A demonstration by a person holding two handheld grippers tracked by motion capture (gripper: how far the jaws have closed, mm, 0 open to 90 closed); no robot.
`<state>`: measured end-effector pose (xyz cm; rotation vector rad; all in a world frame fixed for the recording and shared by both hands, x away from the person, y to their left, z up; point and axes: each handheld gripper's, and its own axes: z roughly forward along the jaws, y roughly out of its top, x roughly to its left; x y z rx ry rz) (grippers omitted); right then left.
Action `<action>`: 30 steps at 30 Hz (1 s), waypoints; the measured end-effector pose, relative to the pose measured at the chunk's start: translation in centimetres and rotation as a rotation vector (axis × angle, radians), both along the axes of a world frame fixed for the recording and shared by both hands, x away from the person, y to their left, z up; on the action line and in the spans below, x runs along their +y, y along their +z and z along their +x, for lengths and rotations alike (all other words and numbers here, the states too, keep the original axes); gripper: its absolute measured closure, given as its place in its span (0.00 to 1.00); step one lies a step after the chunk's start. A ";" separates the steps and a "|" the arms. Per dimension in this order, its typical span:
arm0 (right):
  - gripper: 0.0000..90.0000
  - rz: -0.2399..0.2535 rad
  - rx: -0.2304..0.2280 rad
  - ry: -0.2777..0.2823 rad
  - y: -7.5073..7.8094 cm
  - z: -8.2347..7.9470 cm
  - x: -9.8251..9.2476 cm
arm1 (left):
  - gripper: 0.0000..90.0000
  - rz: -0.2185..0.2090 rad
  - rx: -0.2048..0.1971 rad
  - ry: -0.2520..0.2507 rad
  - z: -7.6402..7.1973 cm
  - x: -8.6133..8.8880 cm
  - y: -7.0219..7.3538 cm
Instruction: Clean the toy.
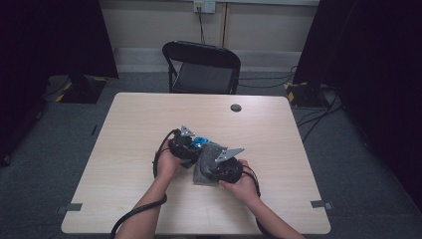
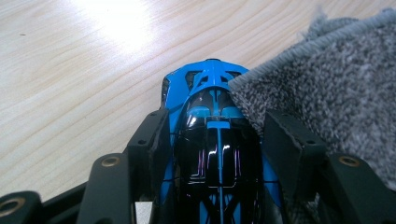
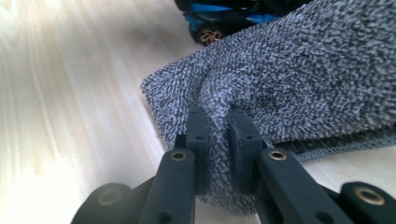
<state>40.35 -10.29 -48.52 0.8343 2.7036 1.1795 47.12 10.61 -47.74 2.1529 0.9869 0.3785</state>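
Note:
A blue and black toy car (image 2: 212, 140) sits between the jaws of my left gripper (image 2: 215, 140), whose pads press on its two sides. In the high view the car (image 1: 201, 142) shows as a blue patch beside the left gripper (image 1: 185, 145) at the table's middle. A grey fluffy cloth (image 3: 299, 79) lies over the car's far side, and my right gripper (image 3: 218, 135) is shut on a pinched fold of it. The cloth (image 2: 327, 88) covers the car's right flank in the left gripper view. The right gripper (image 1: 222, 167) sits on the cloth (image 1: 201, 174) in the high view.
The light wooden table (image 1: 139, 119) has a round cable hole (image 1: 236, 107) near its far edge. A black folding chair (image 1: 201, 67) stands behind the table. Dark curtains and cables flank the floor on both sides.

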 end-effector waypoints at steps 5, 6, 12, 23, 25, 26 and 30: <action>0.89 0.020 0.019 0.026 0.0 -0.3 0.3 | 0.47 0.003 0.000 -0.002 0.0 -0.1 0.0; 0.89 0.020 0.018 0.034 0.0 -0.4 0.4 | 0.47 0.002 -0.001 -0.002 0.1 -0.1 0.0; 0.89 0.025 0.025 0.079 0.0 -1.1 1.3 | 0.47 0.004 0.001 -0.005 0.1 -0.1 0.0; 0.89 0.025 0.023 0.164 0.0 -2.3 2.9 | 0.47 0.003 0.002 -0.002 0.1 -0.1 0.0; 0.89 0.032 0.028 0.180 0.0 -2.4 3.1 | 0.47 0.002 0.004 -0.003 0.1 -0.1 0.0; 0.89 0.036 0.035 0.188 0.0 -2.5 3.1 | 0.47 0.005 0.003 -0.002 0.1 -0.1 0.1; 0.89 0.051 0.050 0.227 0.0 -2.8 3.4 | 0.47 0.005 0.002 -0.002 0.1 -0.1 0.0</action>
